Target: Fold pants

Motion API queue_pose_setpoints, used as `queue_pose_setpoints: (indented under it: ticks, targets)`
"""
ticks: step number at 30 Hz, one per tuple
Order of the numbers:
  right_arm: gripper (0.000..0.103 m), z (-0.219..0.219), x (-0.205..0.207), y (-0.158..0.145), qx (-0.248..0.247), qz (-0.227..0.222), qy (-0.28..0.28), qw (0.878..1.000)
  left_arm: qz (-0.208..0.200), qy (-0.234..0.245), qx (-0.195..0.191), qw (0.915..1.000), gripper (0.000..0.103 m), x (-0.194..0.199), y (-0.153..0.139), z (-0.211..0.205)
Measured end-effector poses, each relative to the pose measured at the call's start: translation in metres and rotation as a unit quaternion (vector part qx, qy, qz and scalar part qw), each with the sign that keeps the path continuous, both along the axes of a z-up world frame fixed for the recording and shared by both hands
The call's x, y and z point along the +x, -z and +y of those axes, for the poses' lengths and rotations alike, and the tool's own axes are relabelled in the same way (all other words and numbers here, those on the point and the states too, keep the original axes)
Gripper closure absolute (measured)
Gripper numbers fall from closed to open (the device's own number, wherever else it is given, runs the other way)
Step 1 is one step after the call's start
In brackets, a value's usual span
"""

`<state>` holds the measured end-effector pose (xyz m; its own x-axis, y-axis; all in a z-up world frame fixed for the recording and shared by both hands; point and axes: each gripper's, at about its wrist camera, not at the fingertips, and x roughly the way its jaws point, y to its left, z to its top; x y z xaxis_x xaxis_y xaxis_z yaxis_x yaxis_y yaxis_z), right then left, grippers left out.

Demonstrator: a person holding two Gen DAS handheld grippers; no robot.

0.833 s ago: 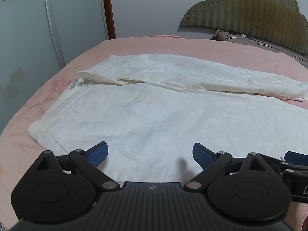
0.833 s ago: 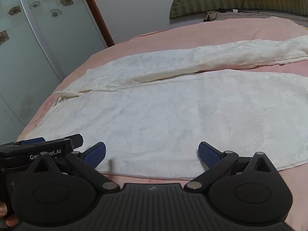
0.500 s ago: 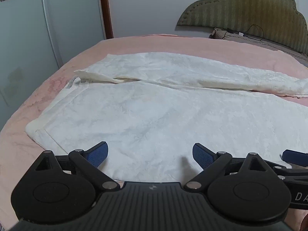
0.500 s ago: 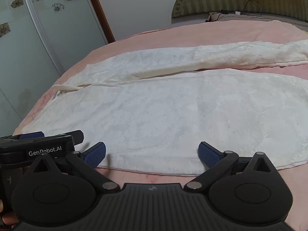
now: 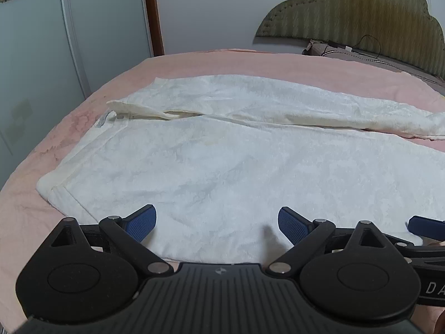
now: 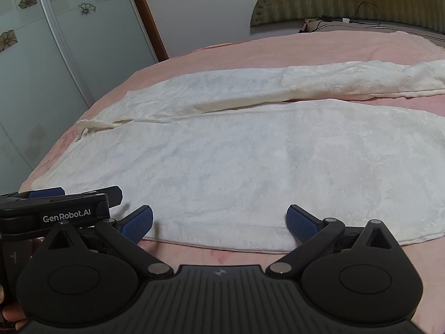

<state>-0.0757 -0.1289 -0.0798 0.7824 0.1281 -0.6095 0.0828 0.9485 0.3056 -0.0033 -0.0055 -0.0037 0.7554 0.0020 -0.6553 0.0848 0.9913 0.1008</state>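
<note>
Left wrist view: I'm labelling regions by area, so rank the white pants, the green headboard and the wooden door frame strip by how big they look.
1. White pants, filling the middle of the picture.
2. Green headboard, far off, so it looks smaller than it is.
3. Wooden door frame strip, a thin band.

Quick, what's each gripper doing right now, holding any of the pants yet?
Left gripper: open, holding nothing, over the near edge of the white pants.
Right gripper: open, holding nothing, same edge.
</note>
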Motion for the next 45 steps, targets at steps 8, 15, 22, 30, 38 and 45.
queue_pose_setpoints:
  ticks: [8, 15, 22, 30, 38, 45]
  targets:
    - [0.0, 0.0003, 0.0002, -0.0005, 0.0, 0.0, 0.0, 1.0, 0.0, 0.001, -0.002, 1.0, 0.007, 0.0006, 0.0009, 0.0004]
    - [0.0, 0.0022, -0.001, 0.0004, 0.002, -0.002, 0.0, 1.0, -0.004, 0.003, -0.006, 1.0, 0.007, -0.0006, 0.0021, 0.0006]
    - [0.0, 0.0013, -0.0026, 0.0014, 0.003, -0.006, -0.002, 1.0, 0.001, 0.002, -0.003, 1.0, 0.007, 0.0009, 0.0044, 0.0006]
    - [0.0, 0.003, -0.003, 0.0017, 0.0, -0.01, -0.008, 1.0, 0.003, 0.001, 0.001, 1.0, 0.007, 0.0017, 0.0065, 0.0]
    - [0.0, 0.0031, -0.0045, 0.0027, 0.001, -0.014, -0.01, 1.0, 0.005, 0.0, 0.004, 1.0, 0.007, 0.0014, 0.0083, 0.001]
    - [0.0, 0.0036, -0.0061, 0.0027, 0.002, -0.019, -0.014, 1.0, 0.005, -0.001, 0.004, 1.0, 0.007, 0.001, 0.0091, 0.0007]
